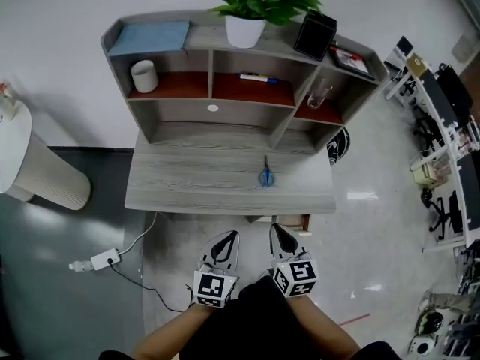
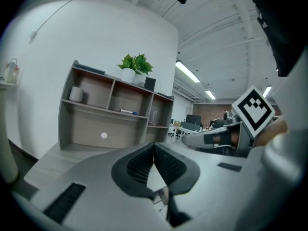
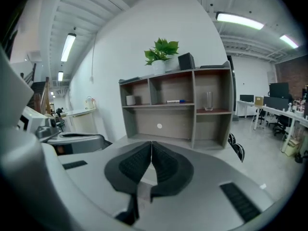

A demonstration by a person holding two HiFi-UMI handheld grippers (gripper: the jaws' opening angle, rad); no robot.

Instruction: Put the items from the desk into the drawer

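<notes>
Blue-handled scissors lie on the grey desk, right of its middle. Under the desk's front edge a brown drawer shows a little. My left gripper and right gripper hang side by side in front of the desk, below its edge, both pointing at it. The left gripper is shut with nothing between its pads. Likewise the right gripper is shut and empty. A marker lies in the hutch's middle shelf, and a glass stands in the right one.
The hutch also carries a white cup, a blue folder, a potted plant and a black box. A power strip with its cable lies on the floor at the left. Office desks stand at the right.
</notes>
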